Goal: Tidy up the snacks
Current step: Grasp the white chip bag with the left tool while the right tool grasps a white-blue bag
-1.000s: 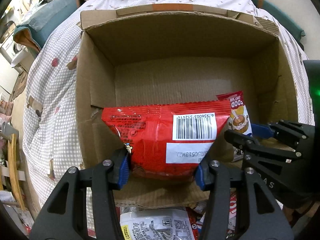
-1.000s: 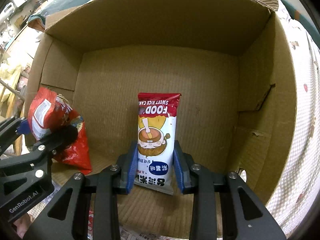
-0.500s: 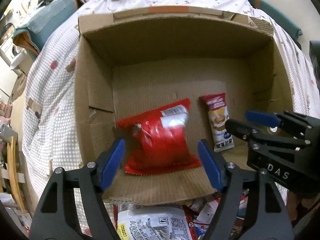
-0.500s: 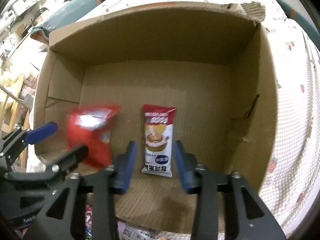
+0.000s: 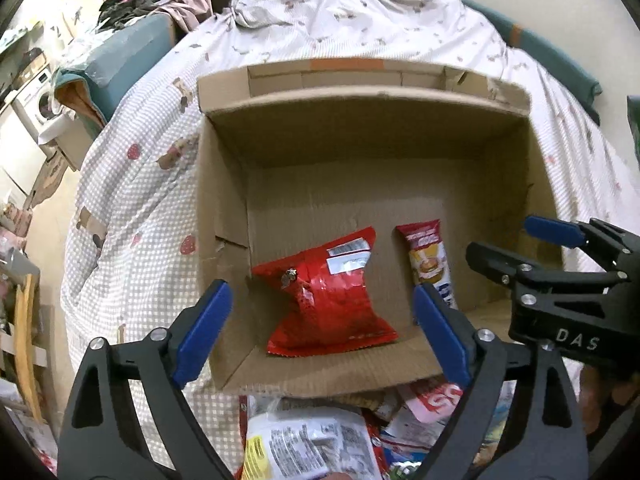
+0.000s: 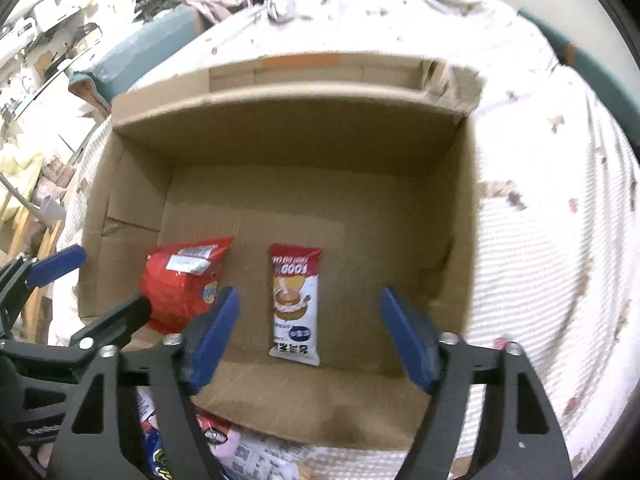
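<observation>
A big bed (image 5: 400,24) with a spotty white cover holds a brown cardboard box (image 5: 360,128). My left tongs (image 5: 320,320) and my right tongs (image 6: 308,336) hang above the box's near edge, jaws opening wide, with nothing gripped. On the box floor lies a red snack bag (image 5: 328,300), and just beside it, not touching, a thin rice cake pack (image 6: 296,304). More snack packs (image 5: 312,444) sit in a pile in front of the box.
</observation>
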A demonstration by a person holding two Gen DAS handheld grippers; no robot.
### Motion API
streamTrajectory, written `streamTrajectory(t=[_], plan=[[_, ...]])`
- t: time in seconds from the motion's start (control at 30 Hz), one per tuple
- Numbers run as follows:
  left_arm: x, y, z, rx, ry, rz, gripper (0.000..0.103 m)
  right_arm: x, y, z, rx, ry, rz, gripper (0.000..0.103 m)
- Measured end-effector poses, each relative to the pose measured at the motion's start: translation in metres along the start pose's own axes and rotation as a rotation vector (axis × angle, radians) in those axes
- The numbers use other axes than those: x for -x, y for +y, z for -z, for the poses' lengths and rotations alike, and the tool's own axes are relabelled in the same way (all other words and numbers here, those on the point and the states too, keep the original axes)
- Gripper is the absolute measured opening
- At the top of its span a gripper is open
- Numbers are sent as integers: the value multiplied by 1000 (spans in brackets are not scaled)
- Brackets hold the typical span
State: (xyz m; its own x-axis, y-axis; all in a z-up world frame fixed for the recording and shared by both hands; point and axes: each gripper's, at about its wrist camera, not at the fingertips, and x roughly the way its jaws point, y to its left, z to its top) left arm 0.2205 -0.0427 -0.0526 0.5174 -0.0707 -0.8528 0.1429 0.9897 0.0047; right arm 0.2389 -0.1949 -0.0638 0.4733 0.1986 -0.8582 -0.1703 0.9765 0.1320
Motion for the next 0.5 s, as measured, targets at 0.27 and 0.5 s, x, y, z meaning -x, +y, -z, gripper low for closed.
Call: streamTrajectory(t=[0.27, 0.5], plan=[[38, 7, 19, -11, -18, 20, 98, 44, -8, 13, -32, -64, 13, 94], [44, 34, 48, 84, 70, 24, 98, 57, -18, 50, -114, -20, -41, 94]])
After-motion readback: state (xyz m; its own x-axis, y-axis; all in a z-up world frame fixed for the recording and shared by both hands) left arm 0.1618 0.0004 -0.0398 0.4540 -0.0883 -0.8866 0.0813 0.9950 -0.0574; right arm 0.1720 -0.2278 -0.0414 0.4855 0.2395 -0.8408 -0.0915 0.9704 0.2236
